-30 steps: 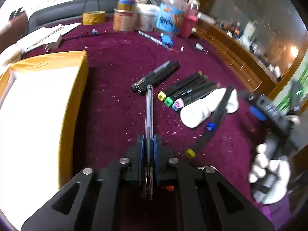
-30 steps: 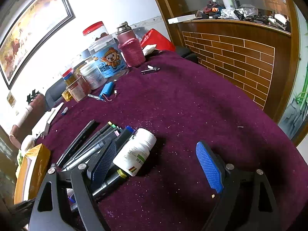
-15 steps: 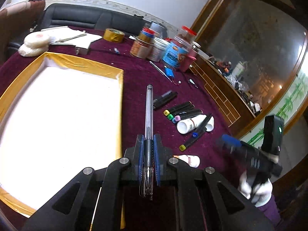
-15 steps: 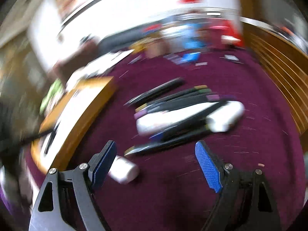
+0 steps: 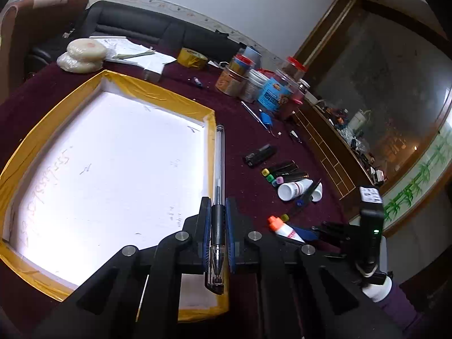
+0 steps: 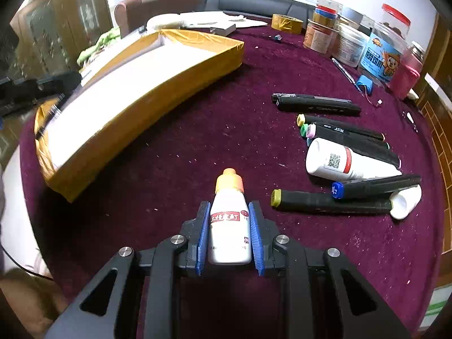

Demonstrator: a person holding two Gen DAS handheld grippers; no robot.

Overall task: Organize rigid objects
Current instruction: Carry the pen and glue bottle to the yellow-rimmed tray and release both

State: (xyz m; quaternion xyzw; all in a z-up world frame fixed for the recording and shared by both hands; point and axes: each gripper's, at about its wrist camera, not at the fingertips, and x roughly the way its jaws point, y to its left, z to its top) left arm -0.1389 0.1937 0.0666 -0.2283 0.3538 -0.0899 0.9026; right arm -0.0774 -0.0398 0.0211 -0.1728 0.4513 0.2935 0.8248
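My left gripper (image 5: 217, 209) is shut on a clear ballpoint pen (image 5: 218, 169) and holds it above the right edge of the yellow-rimmed white box (image 5: 207, 130). My right gripper (image 6: 229, 212) is shut on a small white bottle with an orange cap (image 6: 229, 214), low over the maroon cloth; the bottle also shows in the left wrist view (image 5: 284, 227). Several black markers (image 6: 347, 132) and a larger white bottle (image 6: 339, 162) lie on the cloth to the right. The box (image 6: 135, 90) stands to the left in the right wrist view.
Jars and tubs (image 5: 254, 82), a yellow tape roll (image 5: 192, 58) and papers (image 5: 132, 53) stand along the table's far side. A blue clip (image 6: 364, 83) and a thin pen (image 6: 343, 70) lie near the jars. A wooden ledge (image 5: 330, 147) borders the table's right edge.
My left gripper rose and moved left with the pen, over the box edge. My right gripper swung left from the markers and closed on the small orange-capped bottle.
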